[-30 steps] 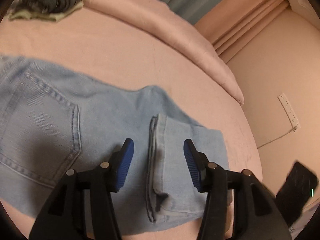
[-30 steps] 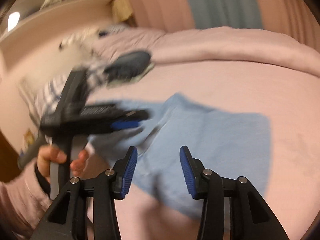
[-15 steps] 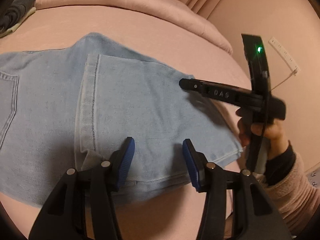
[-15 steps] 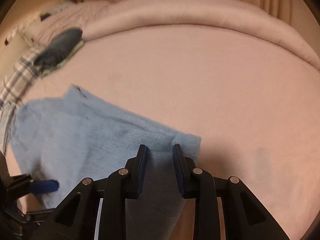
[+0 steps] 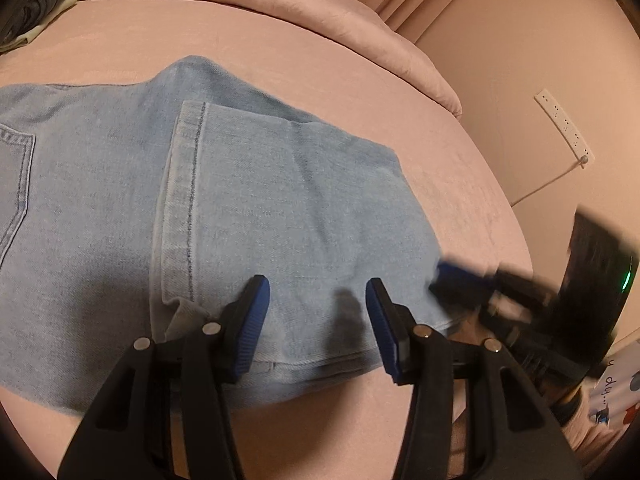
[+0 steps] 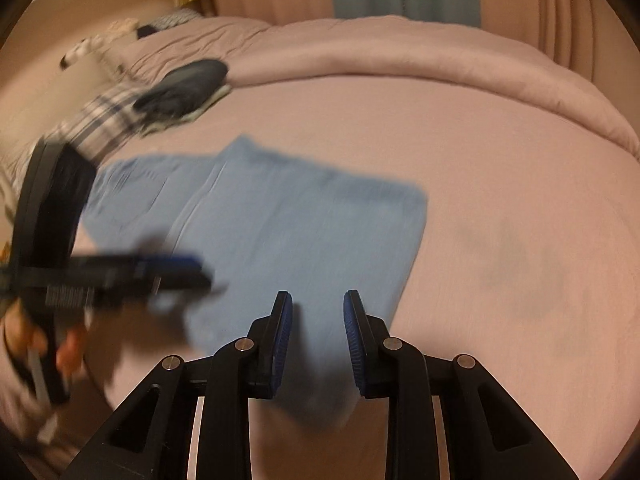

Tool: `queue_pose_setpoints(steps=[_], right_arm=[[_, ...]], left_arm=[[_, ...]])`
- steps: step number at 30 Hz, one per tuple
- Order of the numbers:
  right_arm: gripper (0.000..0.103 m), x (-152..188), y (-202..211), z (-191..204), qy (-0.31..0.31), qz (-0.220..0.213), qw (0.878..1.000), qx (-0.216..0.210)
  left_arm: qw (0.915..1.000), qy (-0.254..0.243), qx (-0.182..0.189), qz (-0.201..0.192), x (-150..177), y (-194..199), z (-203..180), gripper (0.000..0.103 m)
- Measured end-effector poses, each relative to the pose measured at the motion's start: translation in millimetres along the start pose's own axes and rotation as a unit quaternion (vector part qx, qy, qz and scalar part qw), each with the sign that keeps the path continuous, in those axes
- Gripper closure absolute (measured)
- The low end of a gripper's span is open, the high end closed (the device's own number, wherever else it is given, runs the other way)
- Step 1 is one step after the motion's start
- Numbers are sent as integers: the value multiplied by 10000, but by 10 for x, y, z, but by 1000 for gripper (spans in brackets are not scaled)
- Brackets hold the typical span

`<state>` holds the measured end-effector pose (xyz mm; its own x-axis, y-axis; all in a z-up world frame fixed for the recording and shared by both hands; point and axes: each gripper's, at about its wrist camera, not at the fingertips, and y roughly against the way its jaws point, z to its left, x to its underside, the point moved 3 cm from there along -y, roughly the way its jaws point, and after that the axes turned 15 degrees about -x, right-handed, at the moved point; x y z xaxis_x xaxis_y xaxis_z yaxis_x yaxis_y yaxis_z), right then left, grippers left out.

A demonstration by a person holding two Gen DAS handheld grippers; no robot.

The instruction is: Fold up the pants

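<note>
**Across the bed, jeans lie folded once**

Mid-frame on the pink bed [image 5: 120, 40], the jeans [image 5: 260, 200] rest with 1 leg end doubled over the seat. Left gripper [image 5: 318, 320] hovers spread at the near edge, pinching nothing. Right gripper [image 6: 318, 340], jaws narrowed but parted, holds nothing; likely lining up another fold.

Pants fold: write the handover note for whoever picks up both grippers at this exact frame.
Left gripper: open, empty, over the near edge of the jeans.
Right gripper: jaws apart, nothing pinched, over the jeans' near right corner.
Jeans: flat on the pink bed, legs folded over the seat, hem seam on top, back pocket uncovered.
Done: one fold.
Left: probably one more fold, then squaring the edges.
</note>
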<state>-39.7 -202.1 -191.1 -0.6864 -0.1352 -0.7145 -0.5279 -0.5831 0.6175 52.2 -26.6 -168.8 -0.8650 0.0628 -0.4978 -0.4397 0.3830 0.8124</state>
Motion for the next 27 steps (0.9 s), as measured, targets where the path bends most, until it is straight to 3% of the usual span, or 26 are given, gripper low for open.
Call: queue_pose_setpoints(steps=[2, 4, 9, 11, 12, 13, 15, 17, 21, 25, 27], right_arm=[[75, 154, -141, -20, -73, 159, 9998, 126], [75, 247, -155, 4, 51, -253, 9994, 250], [75, 196, -136, -14, -181, -326, 9991, 199], [64, 222, -42, 3, -324, -386, 9987, 117], [61, 205, 8, 20, -405, -474, 9981, -13], [56, 183, 52, 53, -445, -593, 9971, -194], [55, 138, 84, 141, -378, -719, 9959, -402], [55, 78, 53, 243, -217, -715, 9962, -445], [55, -32, -123, 430, -69, -651, 9951, -745], [55, -87, -309, 605, 38, -495, 9948, -889], [55, -82, -347, 693, 108, -435, 9947, -922]], left_arm=[[10000, 9, -14, -1, -18, -31, -34, 53], [10000, 51, 7, -32, -12, -29, -23, 53], [9983, 540, 114, -157, -18, 205, 143, 50], [9960, 766, 87, -457, 16, 438, 304, 44], [9938, 936, 88, -601, 46, 562, 414, 37], [9902, 1178, 61, -745, 86, 689, 563, 29], [9808, 1692, -20, -971, 185, 892, 871, 25], [9662, 2335, -162, -1082, 339, 1059, 1250, 25], [9426, 3144, -360, -1068, 602, 1157, 1733, 25], [9165, 3876, -111, -979, 710, 1064, 2042, 25], [9113, 3990, -15, -1016, 661, 1026, 2097, 25]])
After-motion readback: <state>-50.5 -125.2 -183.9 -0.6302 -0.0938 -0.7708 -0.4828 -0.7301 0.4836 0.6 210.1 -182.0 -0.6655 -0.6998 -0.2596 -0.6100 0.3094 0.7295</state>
